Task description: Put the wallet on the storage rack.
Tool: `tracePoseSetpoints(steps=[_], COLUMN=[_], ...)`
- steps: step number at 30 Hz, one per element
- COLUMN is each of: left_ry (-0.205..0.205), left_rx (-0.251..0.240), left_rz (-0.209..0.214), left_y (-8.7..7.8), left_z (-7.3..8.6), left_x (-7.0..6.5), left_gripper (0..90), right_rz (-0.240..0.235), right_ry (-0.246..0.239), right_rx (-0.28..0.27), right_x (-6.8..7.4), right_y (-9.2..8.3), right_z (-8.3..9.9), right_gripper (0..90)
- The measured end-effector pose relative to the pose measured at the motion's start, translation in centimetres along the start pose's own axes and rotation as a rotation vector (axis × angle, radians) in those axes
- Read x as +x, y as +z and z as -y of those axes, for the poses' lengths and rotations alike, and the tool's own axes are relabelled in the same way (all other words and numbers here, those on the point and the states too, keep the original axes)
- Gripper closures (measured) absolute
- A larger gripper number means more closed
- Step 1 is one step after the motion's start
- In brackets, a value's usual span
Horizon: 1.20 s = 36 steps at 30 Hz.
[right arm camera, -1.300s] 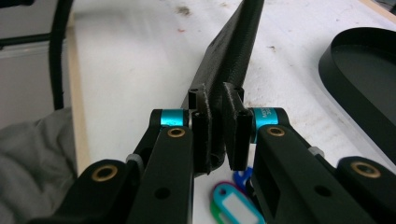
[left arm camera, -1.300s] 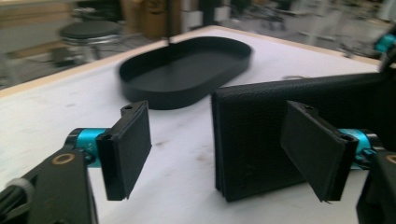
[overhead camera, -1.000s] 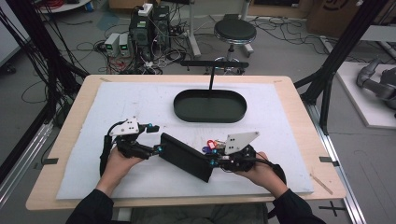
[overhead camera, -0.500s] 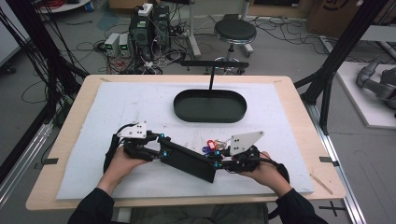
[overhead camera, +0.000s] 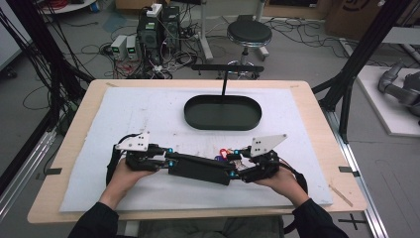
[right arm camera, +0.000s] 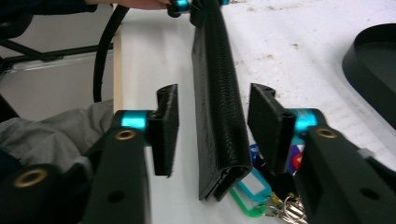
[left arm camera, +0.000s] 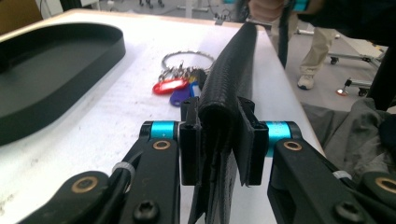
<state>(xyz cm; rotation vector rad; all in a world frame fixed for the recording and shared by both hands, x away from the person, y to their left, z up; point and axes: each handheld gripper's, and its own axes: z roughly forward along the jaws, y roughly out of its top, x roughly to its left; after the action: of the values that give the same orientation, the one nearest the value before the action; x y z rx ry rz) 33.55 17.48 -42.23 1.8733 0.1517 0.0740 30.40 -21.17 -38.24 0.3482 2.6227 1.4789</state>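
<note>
A long black textured case [overhead camera: 198,168] stretches between my two grippers near the table's front edge. My left gripper [overhead camera: 166,162] is shut on its left end; in the left gripper view the jaws [left arm camera: 218,140] pinch the case [left arm camera: 231,79] edge-up. My right gripper [overhead camera: 236,173] is open, and its pads [right arm camera: 166,119] stand apart on either side of the case's other end [right arm camera: 217,84] without touching it. A key ring with coloured tags [overhead camera: 225,154] lies on the mat just behind the case, its tags [right arm camera: 245,191] showing under the case's end.
A black oval tray [overhead camera: 223,112] sits at the middle back of the white mat [overhead camera: 148,114]. The table's front edge is close behind both hands. Off the table stand a stool [overhead camera: 249,34] and electronics with cables on the floor.
The left gripper moved right onto the case's left end. The case turned from a diagonal to lying nearly level between the grippers. The right hand barely shifted.
</note>
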Motion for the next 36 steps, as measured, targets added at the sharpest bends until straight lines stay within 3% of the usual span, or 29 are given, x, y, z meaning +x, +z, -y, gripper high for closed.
tracePoseSetpoints(steps=[7, 10, 15, 17, 18, 19, 21, 25, 29, 30, 35, 36], left_ry=[0.019, 0.016, 0.011, 0.012, 0.011, 0.011, 0.022, 0.019, 0.005, -0.003, -0.023, -0.027], left_rx=[-0.053, -0.121, -0.179, -0.2, -0.203, -0.206, -0.203, -0.214, -0.219, -0.217, -0.211, -0.216], left_rz=[-0.008, -0.03, -0.034, -0.029, -0.031, -0.027, -0.034, -0.03, -0.058, -0.075, -0.145, -0.157], left_y=[-0.5, -1.0, -1.2, -1.2, -1.1, -1.0, -0.8, -0.6, -0.3, -0.3, -0.6, -0.7], left_z=[-0.6, -1.2, -1.6, -1.7, -1.8, -1.8, -1.9, -1.9, -2.0, -2.0, -2.0, -2.0], left_x=[-0.7, -1.1, -1.3, -1.5, -1.5, -1.6, -1.8, -1.8, -1.7, -1.6, -1.6, -1.6], left_gripper=[74.7, 74.9, 74.9, 74.9, 74.9, 74.9, 74.8, 73.4, 64.1, 51.9, 39.3, 35.7], right_rz=[0.005, 0.009, 0.024, 0.033, 0.027, 0.027, 0.004, -0.019, -0.017, 0.0, 0.022, 0.047], right_ry=[0.045, 0.062, 0.084, 0.093, 0.096, 0.096, 0.084, 0.054, 0.028, 0.022, 0.036, 0.04], right_rx=[-0.043, -0.049, -0.049, -0.047, -0.058, -0.058, -0.07, -0.082, -0.099, -0.108, -0.143, -0.164], right_x=[-0.6, -0.9, -1.1, -1.2, -1.3, -1.3, -1.3, -1.3, -1.3, -1.2, -1.4, -1.7], right_y=[-0.6, -0.8, -0.5, -0.3, -0.1, -0.1, -0.2, -0.6, -0.9, -1.1, -2.0, -2.5], right_z=[0.2, 0.3, 0.5, 0.5, 0.5, 0.5, 0.5, 0.6, 0.6, 0.6, 0.7, 0.7], right_gripper=[41.0, 39.3, 38.5, 42.4, 52.3, 52.3, 65.6, 74.8, 76.6, 76.9, 77.0, 77.0])
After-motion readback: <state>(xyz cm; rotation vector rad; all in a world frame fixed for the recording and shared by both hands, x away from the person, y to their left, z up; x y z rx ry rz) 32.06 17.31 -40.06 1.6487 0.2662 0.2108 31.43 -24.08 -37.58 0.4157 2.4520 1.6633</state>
